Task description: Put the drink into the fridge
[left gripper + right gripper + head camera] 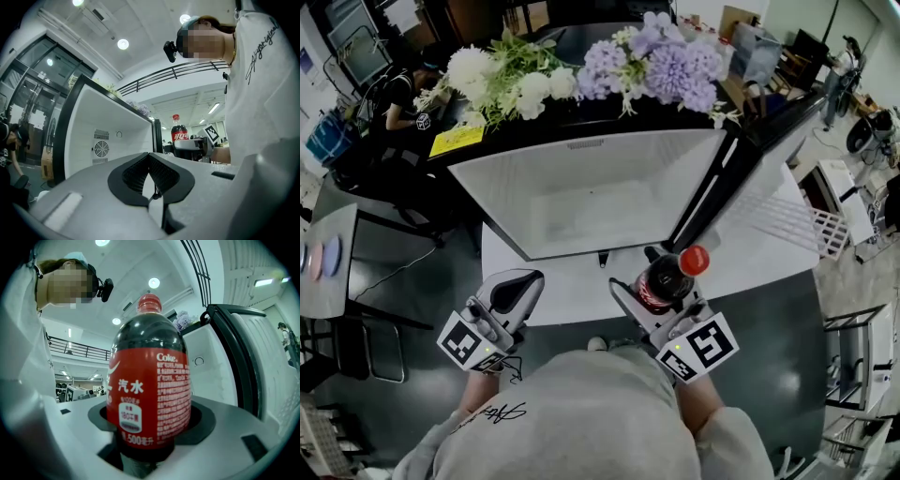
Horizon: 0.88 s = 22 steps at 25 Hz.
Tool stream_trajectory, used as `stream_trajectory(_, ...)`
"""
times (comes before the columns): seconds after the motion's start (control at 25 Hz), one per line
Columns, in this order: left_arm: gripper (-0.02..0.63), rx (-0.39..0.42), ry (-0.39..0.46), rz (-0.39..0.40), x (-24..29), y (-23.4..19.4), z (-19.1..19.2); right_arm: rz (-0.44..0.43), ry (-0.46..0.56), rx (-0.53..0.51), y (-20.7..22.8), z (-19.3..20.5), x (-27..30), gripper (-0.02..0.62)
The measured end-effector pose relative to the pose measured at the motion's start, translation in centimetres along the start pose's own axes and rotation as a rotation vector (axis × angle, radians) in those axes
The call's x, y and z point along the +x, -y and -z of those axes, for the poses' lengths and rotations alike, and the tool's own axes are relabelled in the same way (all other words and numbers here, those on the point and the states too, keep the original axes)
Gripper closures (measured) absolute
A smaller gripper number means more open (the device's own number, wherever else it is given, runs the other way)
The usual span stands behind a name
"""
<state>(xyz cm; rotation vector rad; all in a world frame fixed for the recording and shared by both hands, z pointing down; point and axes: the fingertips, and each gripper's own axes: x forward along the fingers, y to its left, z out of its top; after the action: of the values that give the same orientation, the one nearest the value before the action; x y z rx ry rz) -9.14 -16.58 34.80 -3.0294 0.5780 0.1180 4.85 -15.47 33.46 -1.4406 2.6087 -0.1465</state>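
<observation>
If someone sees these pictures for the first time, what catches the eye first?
A red-capped cola bottle stands clamped in the right gripper, before the open white fridge. White and purple flowers lie on the fridge's top. The left gripper is shut, empty.

Flowers (581, 70) lie atop the fridge (581, 192), door (792, 220) open rightward; the bottle (664, 277) sits right of the left gripper (518, 283).

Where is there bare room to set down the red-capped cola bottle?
Inside the white-walled fridge cavity: bare, bordered by its black frame and the open door on the right. Its top is crowded with white and purple flowers.
</observation>
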Motion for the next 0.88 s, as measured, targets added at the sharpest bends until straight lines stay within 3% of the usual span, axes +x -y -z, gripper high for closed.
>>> stream_trajectory(0.88, 0.602, -0.026, -0.013, -0.146, 1.9, -0.3, 0.7, -0.13, -0.079, -0.061, 3.6, 3.6, 1.5, 0.288)
